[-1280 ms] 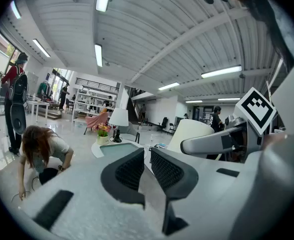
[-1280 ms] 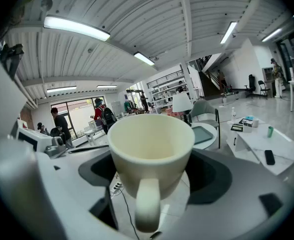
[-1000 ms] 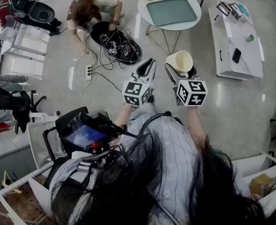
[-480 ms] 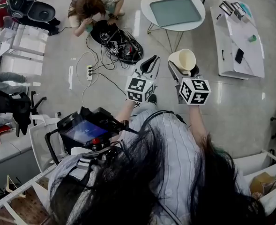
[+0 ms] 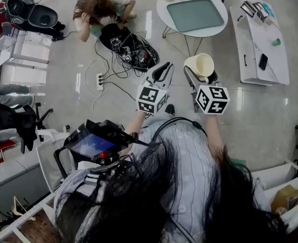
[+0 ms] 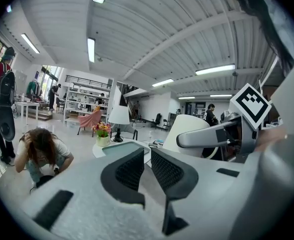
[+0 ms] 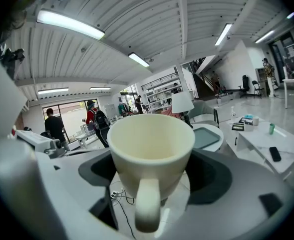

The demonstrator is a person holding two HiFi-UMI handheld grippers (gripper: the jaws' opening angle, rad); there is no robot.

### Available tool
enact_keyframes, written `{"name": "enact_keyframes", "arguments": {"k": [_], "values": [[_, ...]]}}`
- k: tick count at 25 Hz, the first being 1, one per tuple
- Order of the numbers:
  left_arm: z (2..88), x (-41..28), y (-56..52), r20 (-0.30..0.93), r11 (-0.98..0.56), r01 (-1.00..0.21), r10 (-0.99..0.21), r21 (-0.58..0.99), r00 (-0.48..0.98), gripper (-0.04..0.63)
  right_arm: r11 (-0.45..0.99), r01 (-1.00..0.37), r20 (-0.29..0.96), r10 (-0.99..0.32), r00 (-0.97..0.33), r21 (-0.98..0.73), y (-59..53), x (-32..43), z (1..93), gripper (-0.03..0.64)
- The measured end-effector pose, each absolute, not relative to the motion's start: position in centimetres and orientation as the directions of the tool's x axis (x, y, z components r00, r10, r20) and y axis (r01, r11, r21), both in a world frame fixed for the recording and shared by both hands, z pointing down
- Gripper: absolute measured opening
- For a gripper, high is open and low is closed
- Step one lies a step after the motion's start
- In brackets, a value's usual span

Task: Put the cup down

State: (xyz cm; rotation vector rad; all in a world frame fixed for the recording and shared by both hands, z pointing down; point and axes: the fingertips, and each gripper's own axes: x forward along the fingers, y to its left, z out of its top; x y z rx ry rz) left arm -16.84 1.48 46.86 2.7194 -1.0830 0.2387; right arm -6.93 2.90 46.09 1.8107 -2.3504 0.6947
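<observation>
Pinching a cream ceramic cup (image 7: pixel 151 149) in the jaws of the right gripper (image 7: pixel 152 174), aloft over the glossy pale floor (image 5: pixel 128 103) near the round white surface (image 5: pixel 162 14); jaws of the left gripper (image 6: pixel 145 168) almost pressed together, empty.

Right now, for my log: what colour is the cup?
Cup: cream; right gripper view shows best.

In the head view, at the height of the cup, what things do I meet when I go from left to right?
Power strip → left gripper → cup → white table.
</observation>
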Motion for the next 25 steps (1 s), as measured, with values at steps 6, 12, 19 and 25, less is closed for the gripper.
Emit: {"name": "enact_keyframes", "arguments": {"k": [6,12,19,25], "values": [[50.2,-16.4,-1.0,0.256,-0.696,-0.704,-0.661,0.141,0.705,0.054,0.199,-0.936,0.365,-0.881,-0.302,-0.292,0.1,-6.3,49.1,0.393],[48.8,-16.0,-0.6,0.250,-0.699,-0.697,-0.655,0.157,0.713,0.054,0.197,-0.944,0.383,-0.877,-0.291,-0.265,0.7,-6.2,47.8,0.393],[48.3,-14.5,-2.1,0.255,-0.686,-0.712,-0.668,0.154,0.699,0.054,0.212,-0.947,0.395,-0.870,-0.296,-0.243,-0.9,-4.4,47.4,0.393],[48.3,-12.8,-4.2,0.267,-0.652,-0.741,-0.694,0.160,0.669,0.054,0.246,-0.939,0.403,-0.854,-0.328,-0.241,-2.8,-2.6,47.5,0.393]]}}
